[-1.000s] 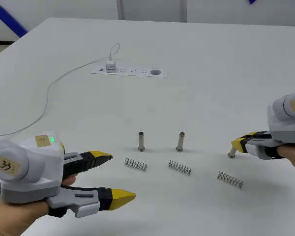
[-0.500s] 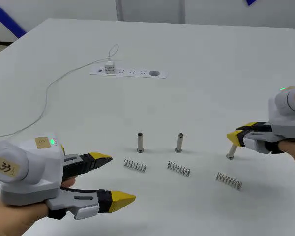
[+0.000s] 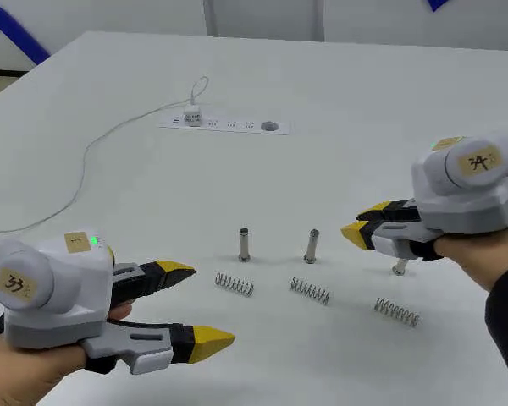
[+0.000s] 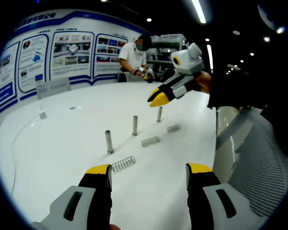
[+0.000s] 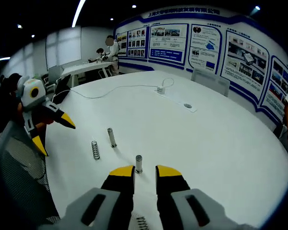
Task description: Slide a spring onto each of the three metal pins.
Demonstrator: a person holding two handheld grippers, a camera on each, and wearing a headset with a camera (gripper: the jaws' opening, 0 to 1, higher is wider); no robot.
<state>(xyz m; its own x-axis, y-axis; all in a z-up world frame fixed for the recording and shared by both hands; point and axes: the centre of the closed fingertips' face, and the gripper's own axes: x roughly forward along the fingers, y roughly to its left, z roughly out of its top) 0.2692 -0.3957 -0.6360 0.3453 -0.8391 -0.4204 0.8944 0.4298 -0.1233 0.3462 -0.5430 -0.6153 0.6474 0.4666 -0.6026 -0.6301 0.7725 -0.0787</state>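
Note:
Three metal pins stand upright in a row on the white table: left pin (image 3: 244, 244), middle pin (image 3: 311, 245), and right pin (image 3: 399, 267), half hidden under my right gripper (image 3: 361, 227). In front of each lies a spring: left spring (image 3: 234, 284), middle spring (image 3: 310, 291), right spring (image 3: 396, 311). My right gripper (image 5: 145, 171) hovers above the table, jaws a narrow gap apart, holding nothing; the middle pin (image 5: 138, 164) shows just beyond its tips. My left gripper (image 3: 195, 304) (image 4: 149, 170) is wide open and bare, just left of the left spring (image 4: 123, 163).
A white power strip (image 3: 224, 123) with a plug and a trailing cable (image 3: 85, 152) lies farther back on the table. A mesh chair (image 4: 259, 158) stands at the table's near side. A person (image 5: 110, 48) works at a distant table.
My right gripper has risen from beside the right pin and moved left, toward the middle pin. The pin stays on the table. The left gripper has hardly moved.

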